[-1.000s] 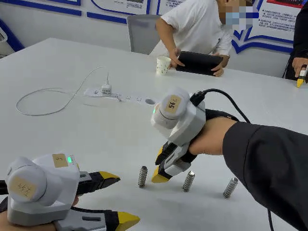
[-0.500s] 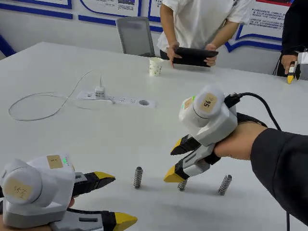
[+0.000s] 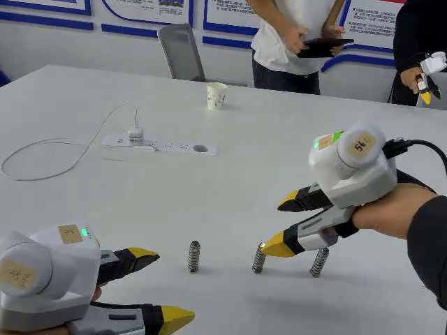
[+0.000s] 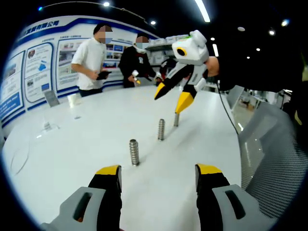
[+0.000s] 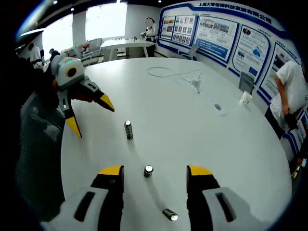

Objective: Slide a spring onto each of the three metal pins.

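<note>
Springs (image 4: 161,129) stand in a row of three on the white table (image 3: 209,174), each upright with its long axis pointing straight up. We judge that each already sits over its pin, though the coils hide the pins from us.

What matters most is the middle spring (image 3: 259,257). Our right gripper (image 3: 274,230) hovers above it, and in the right gripper view the coil lies squarely between the jaws, seen almost end-on. Its axis therefore runs up toward the jaws, not across them. Those jaws are spread wide and carry nothing.

The right-end spring (image 3: 319,262) lies behind the jaw tips, back toward the hand. The left-end spring (image 3: 194,256) stands ahead of them, well apart.

Our left gripper (image 3: 172,287) sits low, its jaws also spread and empty. The left-end spring is straight ahead of its gap, and the other two stand farther along the same line. So the right gripper is nearer the middle and right-end coils, and the left gripper is nearer the left-end one. If any coil needs seating, we judge that a downward press along its axis suits better than a sideways pinch.
</note>
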